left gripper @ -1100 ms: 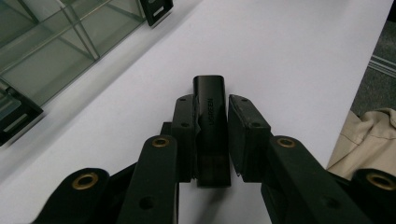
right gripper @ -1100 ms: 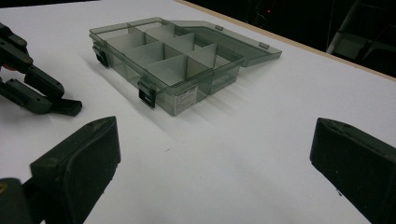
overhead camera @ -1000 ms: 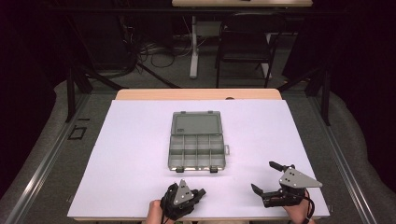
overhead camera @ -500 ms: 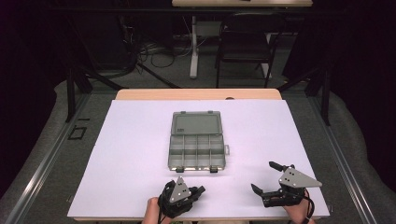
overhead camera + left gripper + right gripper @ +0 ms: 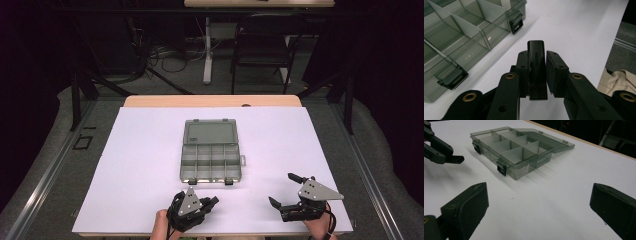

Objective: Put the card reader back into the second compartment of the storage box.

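Note:
A small black adapter marked UGREEN sticks up between the pads of my left gripper, which is shut on it. That gripper sits low near the table's front edge, just below the front left corner of a smoky clear compartment box. The box lies with its lid folded back, its dividers bare and its two front latches hanging loose. My right gripper rests at the front right, open wide, with only white tabletop between its pads. The box lies ahead of it, and the left gripper is at the far left.
A white sheet covers the table, with a wooden strip along the far edge. A tan sleeve lies at the right of the left gripper view. Beyond the table stand a chair and floor cables.

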{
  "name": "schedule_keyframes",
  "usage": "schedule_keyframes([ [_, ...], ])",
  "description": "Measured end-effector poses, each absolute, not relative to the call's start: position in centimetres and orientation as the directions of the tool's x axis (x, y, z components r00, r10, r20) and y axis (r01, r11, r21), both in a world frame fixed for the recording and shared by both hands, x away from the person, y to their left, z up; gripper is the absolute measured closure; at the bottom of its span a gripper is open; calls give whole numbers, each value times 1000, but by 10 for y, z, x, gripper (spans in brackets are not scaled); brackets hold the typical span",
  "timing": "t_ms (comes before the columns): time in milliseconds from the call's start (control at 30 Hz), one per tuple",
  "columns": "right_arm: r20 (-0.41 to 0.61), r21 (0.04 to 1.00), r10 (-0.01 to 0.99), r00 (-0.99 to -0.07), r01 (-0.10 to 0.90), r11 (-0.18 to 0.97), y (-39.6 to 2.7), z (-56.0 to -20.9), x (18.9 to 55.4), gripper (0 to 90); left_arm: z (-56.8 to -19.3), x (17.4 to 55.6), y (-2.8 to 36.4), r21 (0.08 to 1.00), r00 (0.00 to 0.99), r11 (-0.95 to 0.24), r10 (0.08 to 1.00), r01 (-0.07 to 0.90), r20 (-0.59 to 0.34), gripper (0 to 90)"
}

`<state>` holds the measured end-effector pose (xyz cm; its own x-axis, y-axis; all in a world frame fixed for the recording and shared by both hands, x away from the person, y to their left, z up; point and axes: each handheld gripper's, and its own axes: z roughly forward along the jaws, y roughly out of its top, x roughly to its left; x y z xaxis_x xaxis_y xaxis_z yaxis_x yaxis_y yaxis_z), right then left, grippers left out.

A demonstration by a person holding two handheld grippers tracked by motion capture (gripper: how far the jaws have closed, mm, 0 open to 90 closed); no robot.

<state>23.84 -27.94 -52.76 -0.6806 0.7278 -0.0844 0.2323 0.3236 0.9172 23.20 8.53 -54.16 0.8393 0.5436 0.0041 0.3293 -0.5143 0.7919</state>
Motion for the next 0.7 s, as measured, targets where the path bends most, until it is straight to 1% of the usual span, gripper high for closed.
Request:
schedule_keyframes([
  [700,-61,918,722,-689,246,312,-279,-529,244,14,-530,239,93,810,832,-482,555,332,-11,734],
])
